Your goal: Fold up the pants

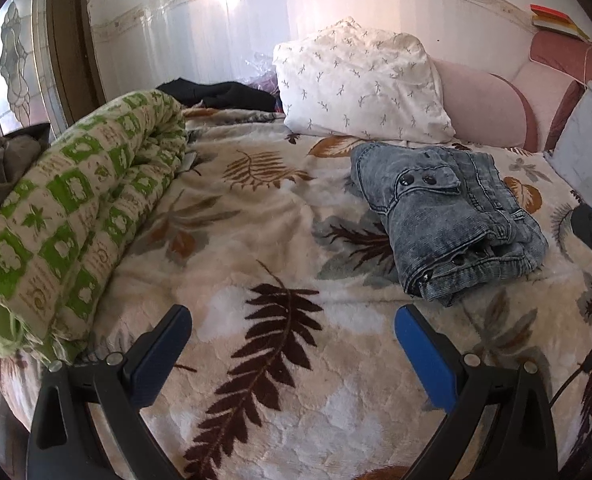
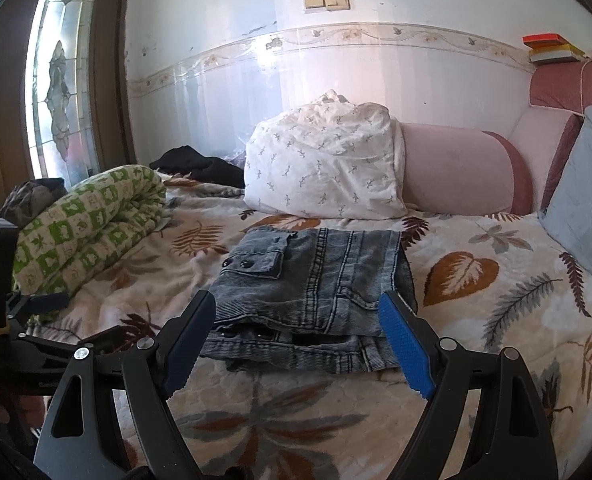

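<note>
the folded pants (image 2: 311, 296) are being faced just ahead by the wide-open, empty right gripper (image 2: 297, 344), the nearer one.

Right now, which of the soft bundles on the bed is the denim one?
The folded jeans, grey-blue with a snap pocket, before the right gripper; the green-checked quilt and white pillow aren't denim.

Bed covered by a cream fleece blanket with leaf print (image 2: 475, 380). Lying on it: folded grey-blue denim pants (image 2: 315, 292) at centre; rolled green-and-white quilt (image 2: 92, 224) at left; white patterned pillow (image 2: 323, 164) and black garment (image 2: 200, 168) at far side.
</note>
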